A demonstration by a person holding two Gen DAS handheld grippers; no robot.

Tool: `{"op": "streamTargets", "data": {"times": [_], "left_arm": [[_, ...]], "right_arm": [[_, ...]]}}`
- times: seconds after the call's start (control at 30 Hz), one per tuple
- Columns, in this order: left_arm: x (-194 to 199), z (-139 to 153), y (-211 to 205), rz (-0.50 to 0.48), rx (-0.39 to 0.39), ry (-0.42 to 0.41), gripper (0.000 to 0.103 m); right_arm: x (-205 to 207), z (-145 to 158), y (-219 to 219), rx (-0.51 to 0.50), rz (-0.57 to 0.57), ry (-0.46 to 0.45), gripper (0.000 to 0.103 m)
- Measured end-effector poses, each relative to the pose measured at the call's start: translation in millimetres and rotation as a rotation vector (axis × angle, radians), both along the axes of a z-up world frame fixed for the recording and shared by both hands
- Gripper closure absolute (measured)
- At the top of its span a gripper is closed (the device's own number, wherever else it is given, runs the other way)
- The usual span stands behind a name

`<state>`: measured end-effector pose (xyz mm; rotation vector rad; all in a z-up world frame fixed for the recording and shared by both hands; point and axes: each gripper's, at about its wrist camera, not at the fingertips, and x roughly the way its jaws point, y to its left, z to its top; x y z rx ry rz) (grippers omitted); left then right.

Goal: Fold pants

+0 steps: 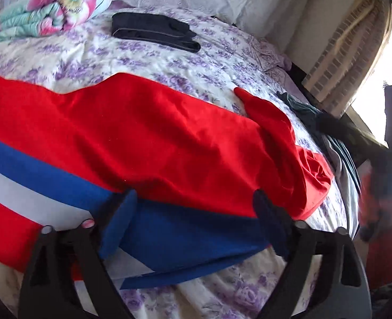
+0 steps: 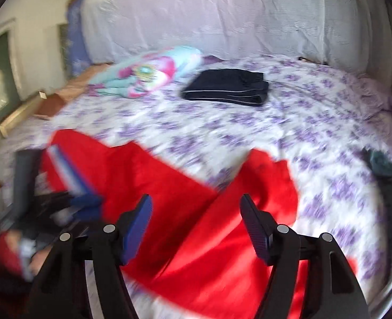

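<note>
Red pants (image 1: 142, 133) with a blue and white side stripe (image 1: 49, 175) lie spread across the flowered bed sheet (image 1: 142, 61). My left gripper (image 1: 196, 202) hovers just over the striped edge, jaws wide open, nothing between the pads. In the right wrist view the red pants (image 2: 174, 226) show blurred, with a fold rising at the waist end (image 2: 270, 183). My right gripper (image 2: 196, 207) stands open above the red cloth and holds nothing. The left gripper (image 2: 78, 199) appears there as a dark blur at the left.
Folded black pants (image 1: 153, 30) (image 2: 227, 87) lie at the far side of the bed, beside a folded floral quilt (image 1: 49, 10) (image 2: 148, 74). Dark green clothes (image 1: 310, 111) (image 2: 387, 170) are heaped at the right edge. A white-draped headboard (image 2: 222, 13) stands behind.
</note>
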<state>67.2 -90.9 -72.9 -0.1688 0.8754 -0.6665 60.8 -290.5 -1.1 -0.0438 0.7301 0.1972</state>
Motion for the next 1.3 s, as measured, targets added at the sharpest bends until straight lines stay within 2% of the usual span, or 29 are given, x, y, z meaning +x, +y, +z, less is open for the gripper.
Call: {"op": "streamTargets", "data": {"times": [0.1, 0.17, 0.23, 0.3, 0.37, 0.4, 0.43, 0.47, 0.53, 0.6, 0.67, 0.73, 0.8, 0.87, 0.97, 1.03, 1.1, 1.13, 1.2, 1.3], "left_arm": [[-5, 2, 1, -0.020, 0.004, -0.013, 0.008], [-4, 1, 5, -0.023, -0.029, -0.005, 0.008], [-3, 2, 7, -0.029, -0.061, 0.000, 0.008], [-3, 1, 12, -0.037, -0.095, 0.003, 0.008], [-1, 2, 12, -0.042, -0.113, 0.007, 0.007], [-1, 1, 12, -0.045, -0.118, 0.008, 0.006], [-1, 1, 12, -0.047, -0.120, 0.007, 0.006], [-1, 2, 11, -0.048, -0.121, 0.006, 0.006], [-1, 2, 12, -0.050, -0.125, 0.005, 0.006], [0, 1, 12, -0.051, -0.128, 0.005, 0.006], [0, 1, 12, -0.051, -0.129, 0.005, 0.006], [0, 1, 12, -0.051, -0.130, 0.005, 0.006], [1, 1, 12, -0.052, -0.132, 0.005, 0.006], [1, 1, 11, -0.052, -0.134, 0.004, 0.006], [0, 1, 11, -0.052, -0.129, 0.004, 0.005], [0, 1, 10, -0.051, -0.125, 0.003, 0.005], [0, 1, 10, -0.050, -0.123, 0.002, 0.005], [0, 1, 10, -0.049, -0.122, 0.002, 0.005], [0, 1, 10, -0.050, -0.123, 0.002, 0.005], [0, 1, 11, -0.051, -0.123, 0.002, 0.005]], "right_arm": [[44, -14, 7, -0.059, -0.044, 0.075, 0.034], [72, -30, 16, -0.155, -0.089, 0.128, 0.034], [86, -43, 19, -0.264, -0.132, 0.153, 0.035], [86, -57, 15, -0.323, -0.162, 0.174, 0.036], [88, -71, 10, -0.348, -0.168, 0.210, 0.054], [86, -74, 8, -0.346, -0.164, 0.217, 0.058], [84, -76, 4, -0.329, -0.160, 0.212, 0.067], [82, -75, 0, -0.301, -0.163, 0.205, 0.079], [77, -67, -12, -0.216, -0.174, 0.179, 0.088], [63, -53, -25, -0.112, -0.183, 0.133, 0.090], [38, -35, -50, 0.050, -0.214, 0.073, 0.096], [5, -24, -81, 0.214, -0.260, 0.030, 0.096], [-34, -26, -116, 0.345, -0.326, 0.001, 0.096], [-77, -44, -147, 0.432, -0.407, 0.014, 0.096], [-121, -77, -167, 0.501, -0.484, 0.081, 0.092], [-135, -84, -174, 0.554, -0.486, 0.080, 0.089], [-137, -80, -175, 0.564, -0.478, 0.042, 0.067], [-135, -77, -175, 0.557, -0.470, 0.019, 0.047], [-129, -76, -177, 0.554, -0.483, 0.000, 0.045], [-116, -85, -188, 0.687, -0.459, 0.015, 0.045]]}}
